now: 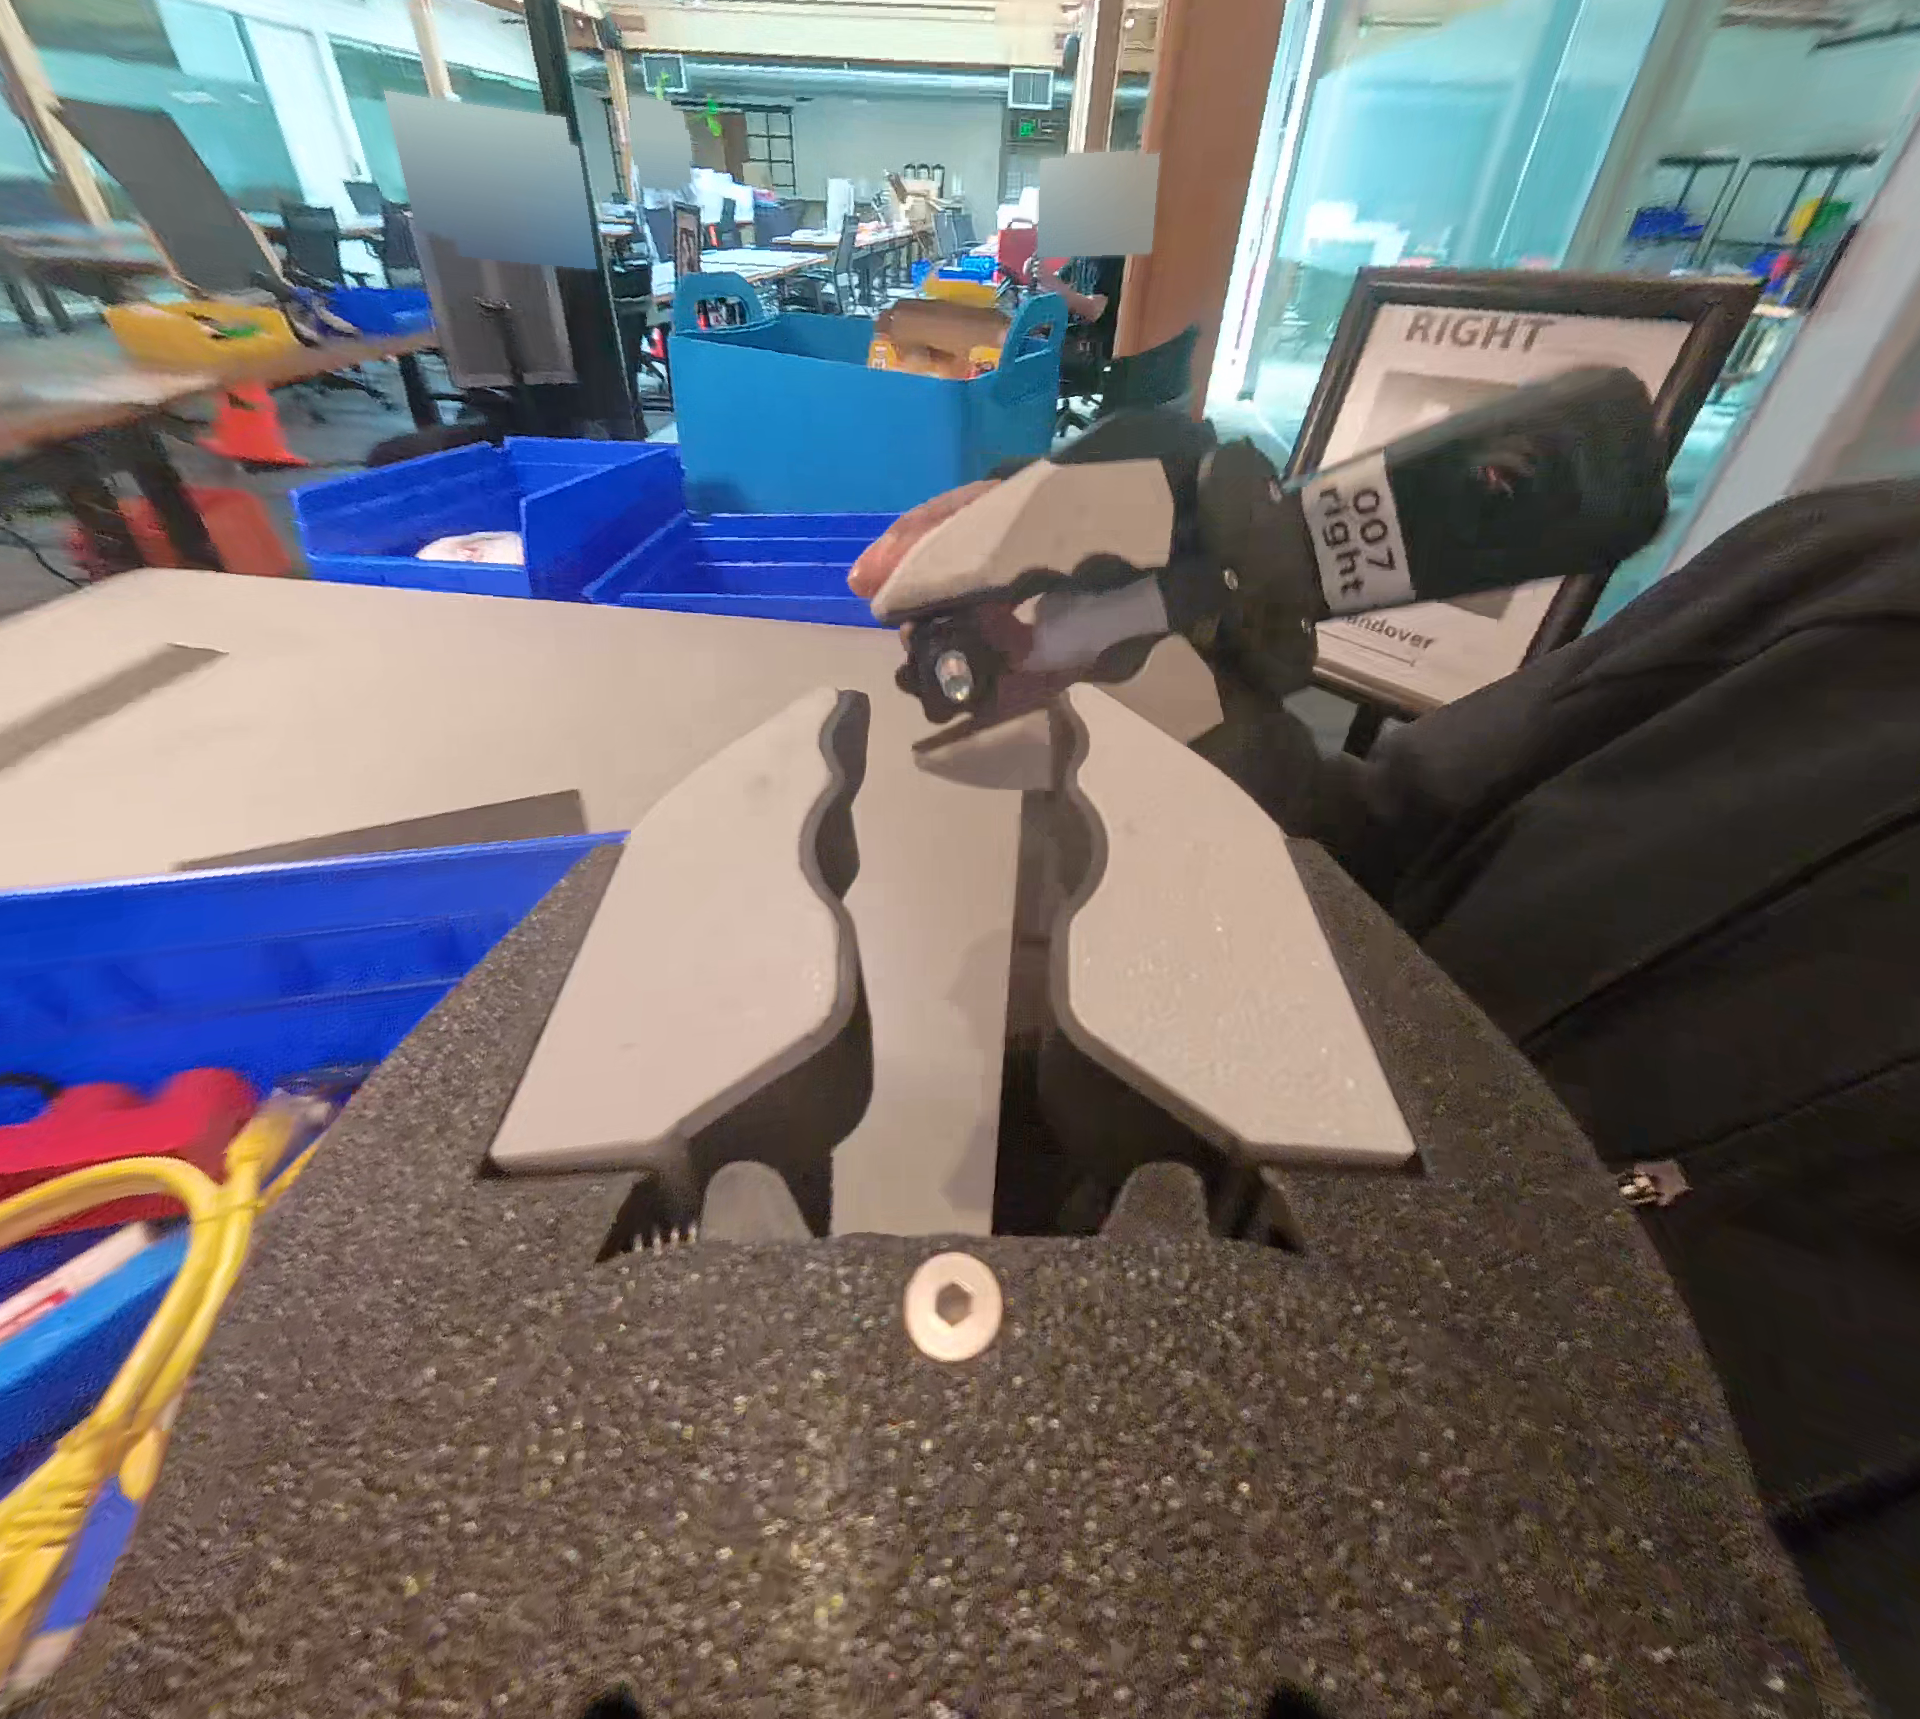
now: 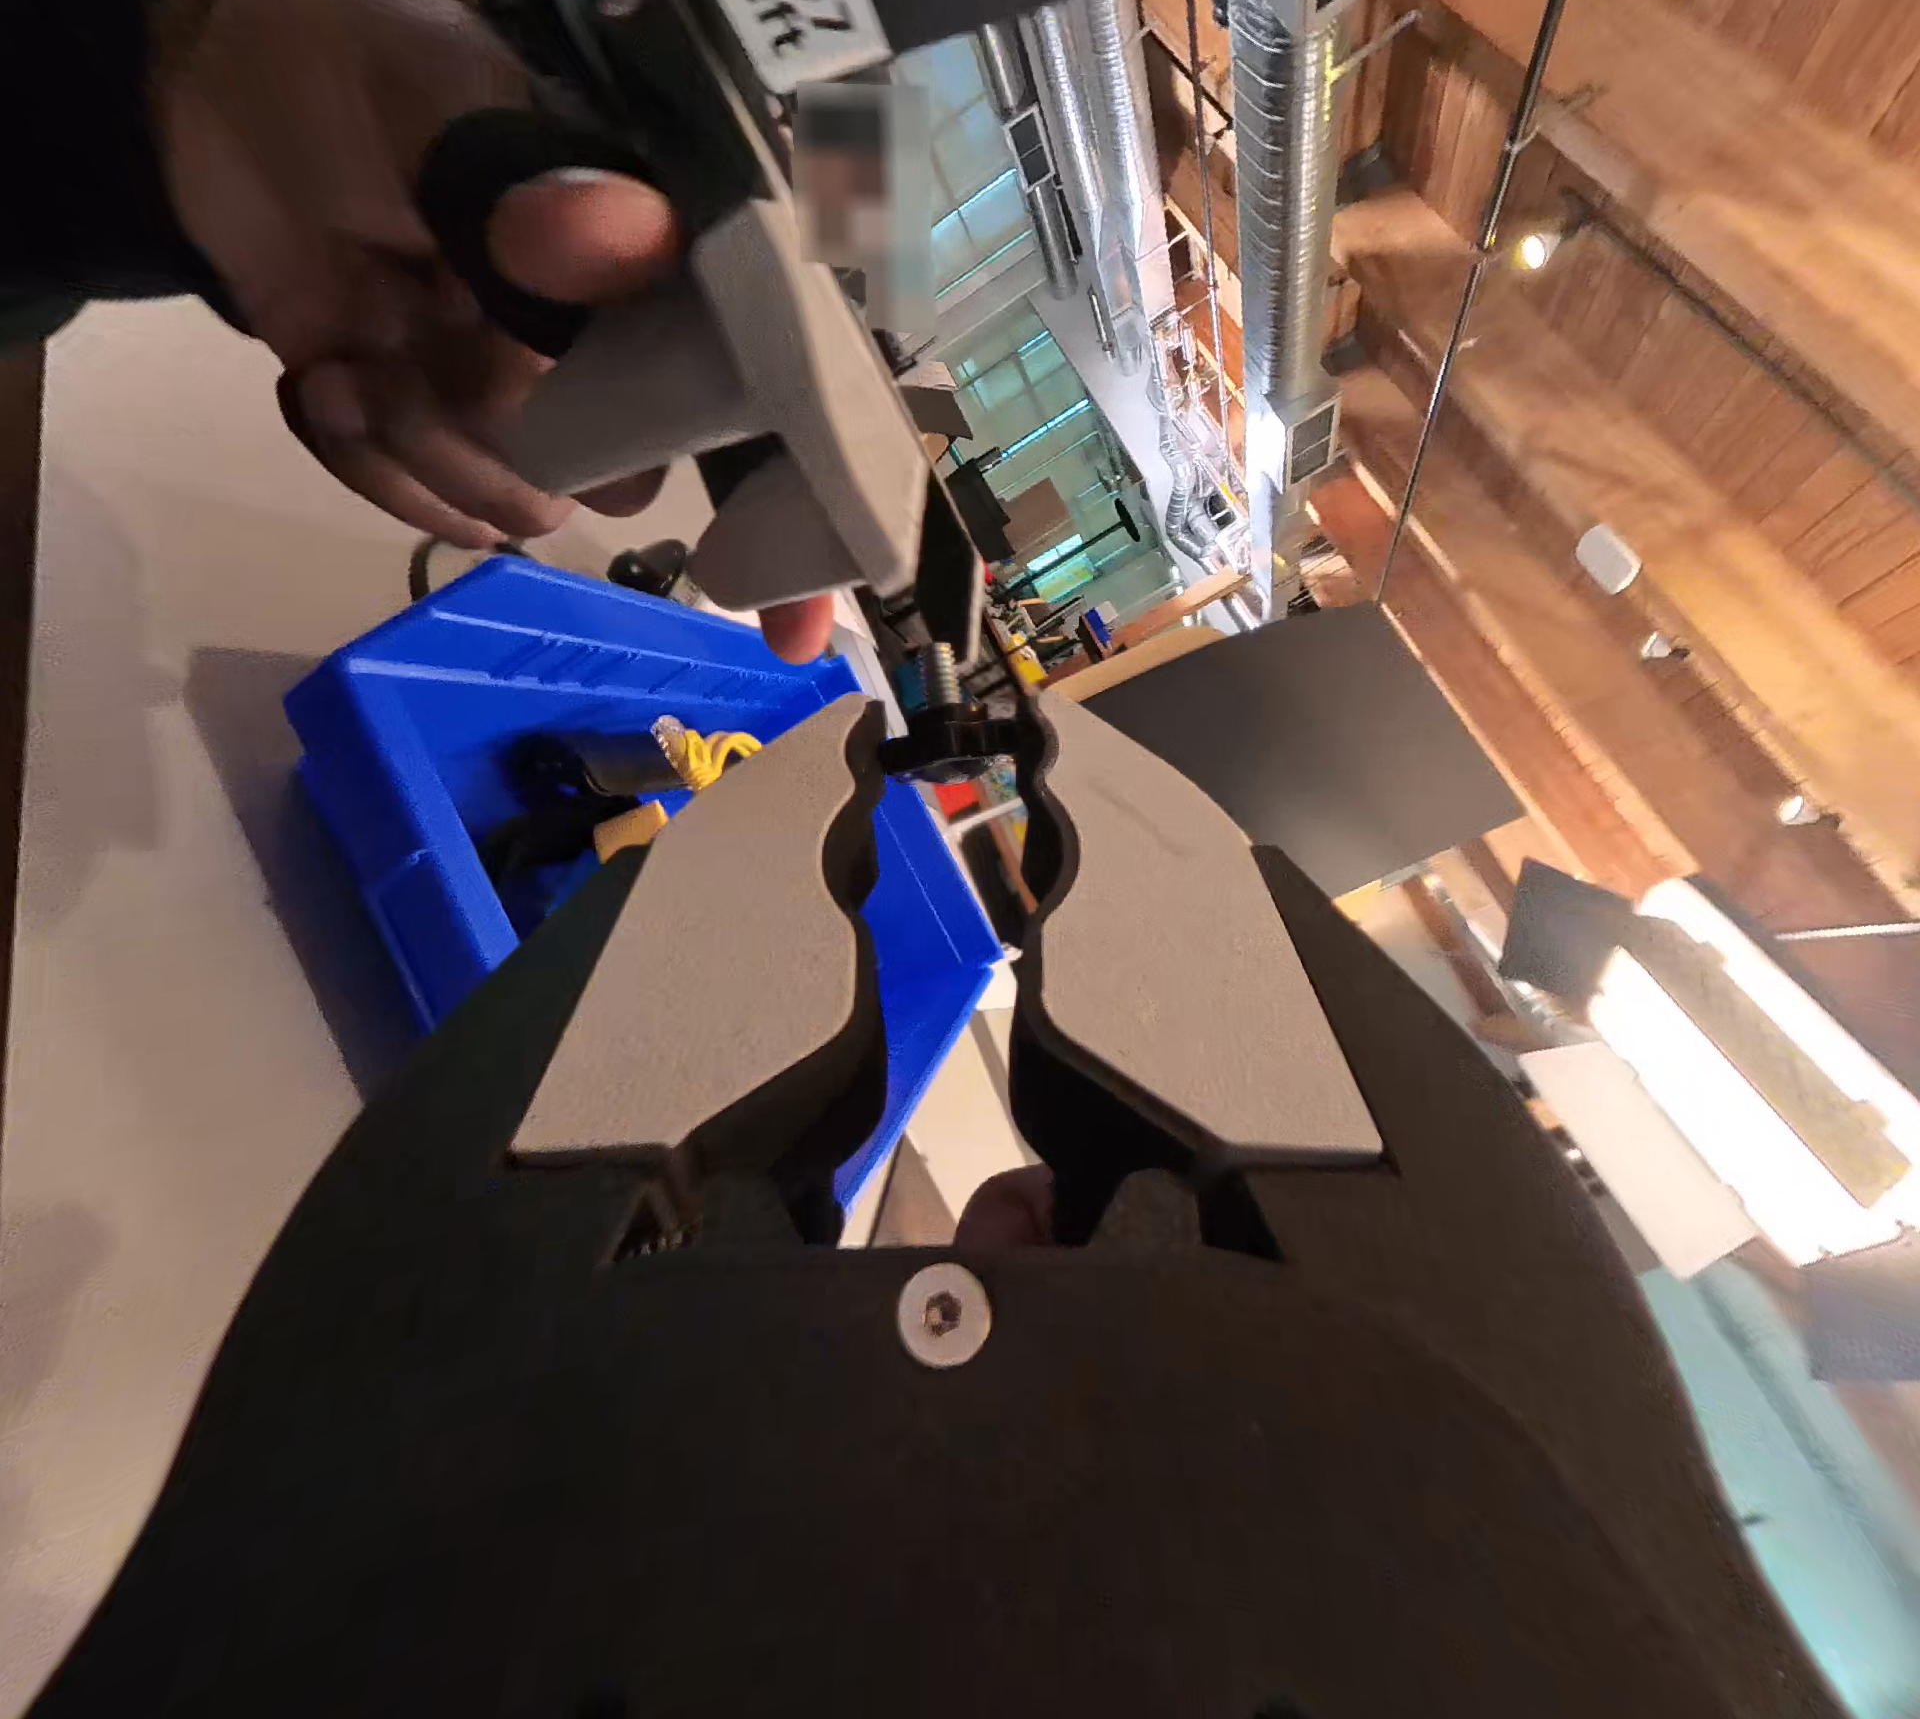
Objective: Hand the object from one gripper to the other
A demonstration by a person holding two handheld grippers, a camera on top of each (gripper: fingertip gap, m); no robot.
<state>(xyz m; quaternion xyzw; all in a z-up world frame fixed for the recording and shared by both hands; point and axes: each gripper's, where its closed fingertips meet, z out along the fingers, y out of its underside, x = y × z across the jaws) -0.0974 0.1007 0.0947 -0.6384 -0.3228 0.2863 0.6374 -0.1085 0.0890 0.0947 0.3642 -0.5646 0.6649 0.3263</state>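
White label [image 1: 1359, 549] on right claw [image 1: 940, 672]

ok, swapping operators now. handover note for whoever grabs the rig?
Right gripper: shut on the black knob with a threaded stud, pinched at its fingertips, held above the grey table.
Left gripper: open, empty, fingertips just below the knob, seemingly not touching it.
Blue bin with the yellow cable sits on the table below.
Done: knob picked up and brought to the left gripper.
Left: guide the left fingers around the knob, close, then open the right.
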